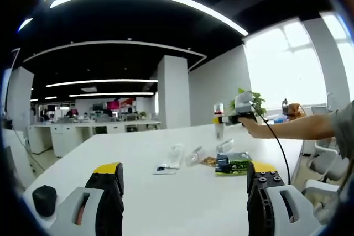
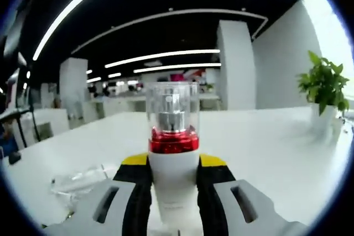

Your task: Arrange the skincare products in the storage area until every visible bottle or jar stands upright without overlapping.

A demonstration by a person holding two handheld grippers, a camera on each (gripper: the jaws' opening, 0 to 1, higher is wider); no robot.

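My right gripper (image 2: 172, 189) is shut on a white bottle (image 2: 172, 178) with a red collar and a clear cap, held upright above the white table (image 2: 265, 142). In the left gripper view the same bottle (image 1: 218, 110) hangs in the right gripper (image 1: 222, 119) at the end of a person's outstretched arm. Below it, several skincare items lie flat on the table: a white tube (image 1: 172, 157), a clear bottle (image 1: 194, 156), a dark jar (image 1: 222, 162) and a green packet (image 1: 237, 165). My left gripper (image 1: 185, 183) is open, low over the table, with nothing between its jaws.
A black mouse (image 1: 44, 200) sits near the table's left edge. A potted plant (image 2: 325, 89) stands at the far right of the table. A clear item (image 2: 83, 181) lies on the table to the left of the held bottle. Desks and office chairs stand beyond.
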